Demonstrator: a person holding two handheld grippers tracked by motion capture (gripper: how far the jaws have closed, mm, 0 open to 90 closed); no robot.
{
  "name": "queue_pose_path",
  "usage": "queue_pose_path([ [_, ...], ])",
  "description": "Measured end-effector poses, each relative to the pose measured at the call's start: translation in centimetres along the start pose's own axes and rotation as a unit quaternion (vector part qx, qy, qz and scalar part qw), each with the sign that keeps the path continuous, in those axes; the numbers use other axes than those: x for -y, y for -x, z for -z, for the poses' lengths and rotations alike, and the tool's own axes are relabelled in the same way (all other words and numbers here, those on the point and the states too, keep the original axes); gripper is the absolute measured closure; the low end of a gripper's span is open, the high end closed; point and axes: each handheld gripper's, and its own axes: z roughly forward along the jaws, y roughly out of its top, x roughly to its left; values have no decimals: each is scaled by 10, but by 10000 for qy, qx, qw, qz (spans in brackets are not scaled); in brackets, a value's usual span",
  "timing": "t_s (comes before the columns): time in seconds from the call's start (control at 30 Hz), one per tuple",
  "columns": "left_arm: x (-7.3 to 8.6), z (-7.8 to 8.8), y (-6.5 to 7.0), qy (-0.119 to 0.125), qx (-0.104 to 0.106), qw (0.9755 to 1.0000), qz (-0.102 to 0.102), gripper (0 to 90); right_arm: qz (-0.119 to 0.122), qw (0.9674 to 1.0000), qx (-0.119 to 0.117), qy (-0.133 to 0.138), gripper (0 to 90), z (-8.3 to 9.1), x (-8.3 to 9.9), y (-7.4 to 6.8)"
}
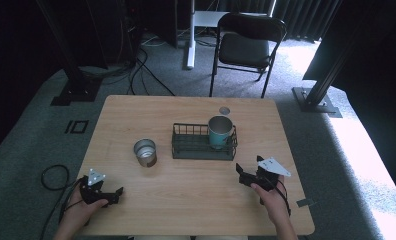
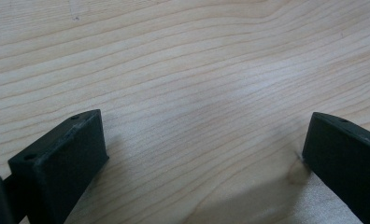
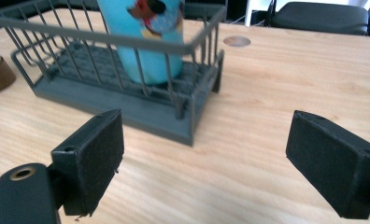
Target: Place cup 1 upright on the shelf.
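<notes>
Currently both my claws, left (image 1: 117, 192) and right (image 1: 240, 175), sit wide open and empty near the table (image 1: 186, 210) front edge, probably staging, teal cup (image 1: 220, 131) upright inside the basket (image 1: 204, 150), steel cup (image 1: 145, 152) just left of it.

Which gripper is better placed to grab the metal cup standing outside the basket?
Left. The left gripper sits nearer the metal cup, jaws open; the right gripper faces the wire basket.
</notes>
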Motion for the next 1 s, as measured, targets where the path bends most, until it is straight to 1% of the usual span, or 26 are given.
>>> queue_pose_path([
  [0.13,0,0,0,-1,0,10000,0,3,53,9999,28,-99,111,6,8,8],
  [0.23,0,0,0,-2,1,10000,0,3,11,9999,41,-104,112,9,12,11],
  [0.33,0,0,0,0,0,10000,0,3,-142,9997,52,-168,111,15,18,17],
  [0.37,0,0,0,1,0,10000,2,3,-158,9996,40,-211,111,16,19,18],
  [0.47,0,0,0,0,1,10000,2,3,-50,9996,87,-282,111,20,23,21],
  [0.53,0,0,0,0,1,10000,1,3,-71,9993,33,-360,111,22,26,23],
  [0.63,0,0,0,-1,1,10000,0,3,94,9987,-60,-501,111,25,31,25],
  [0.77,0,0,0,-1,0,10000,0,3,162,9976,-217,-637,111,31,35,27],
  [0.87,0,0,0,0,1,10000,1,3,287,9962,-355,-737,111,35,38,29],
  [0.9,0,0,0,0,1,10000,1,3,287,9962,-355,-737,111,35,38,29],
  [0.93,0,0,0,0,0,10000,0,3,403,9949,-420,-821,111,37,40,30],
  [0.97,0,0,0,0,0,10000,0,3,403,9949,-420,-821,111,37,40,30],
  [1.0,0,0,0,-2,1,10000,0,3,438,9934,-516,-925,111,39,42,31],
])
